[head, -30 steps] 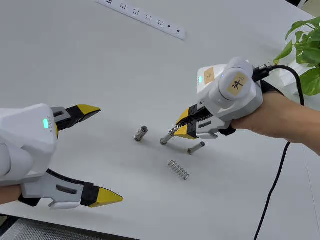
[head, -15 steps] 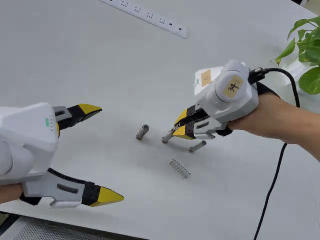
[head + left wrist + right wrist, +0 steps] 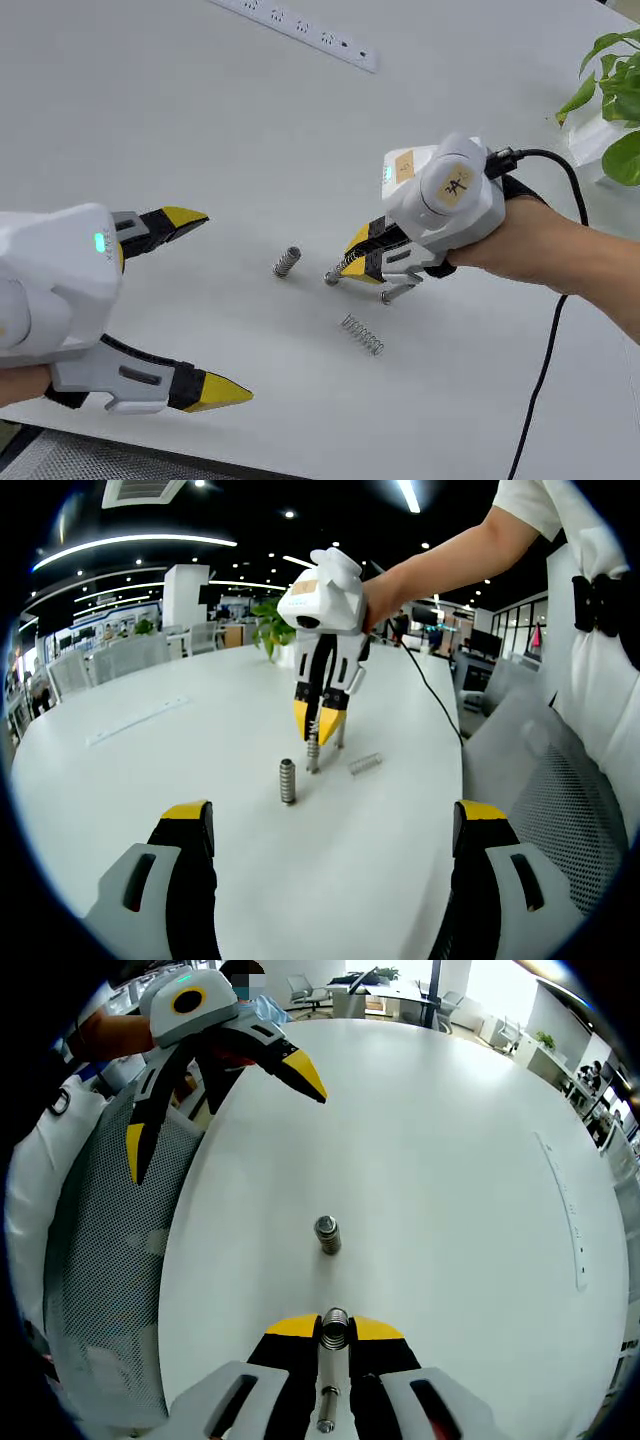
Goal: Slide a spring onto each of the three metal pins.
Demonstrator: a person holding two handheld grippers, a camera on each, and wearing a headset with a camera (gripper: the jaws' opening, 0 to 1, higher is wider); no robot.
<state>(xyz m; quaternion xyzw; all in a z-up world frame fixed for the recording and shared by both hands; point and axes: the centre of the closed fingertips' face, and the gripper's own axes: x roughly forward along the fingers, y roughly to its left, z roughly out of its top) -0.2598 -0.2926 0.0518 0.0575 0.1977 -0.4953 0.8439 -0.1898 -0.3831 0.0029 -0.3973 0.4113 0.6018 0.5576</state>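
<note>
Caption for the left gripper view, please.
Right gripper shut on a spring over a pin, beside an upright spring-clad pin and a loose spring on the white table.

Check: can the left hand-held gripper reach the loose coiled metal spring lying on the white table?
Probably yes: the left hand-held gripper is open, with bare white table between it and the loose coiled metal spring.
</note>
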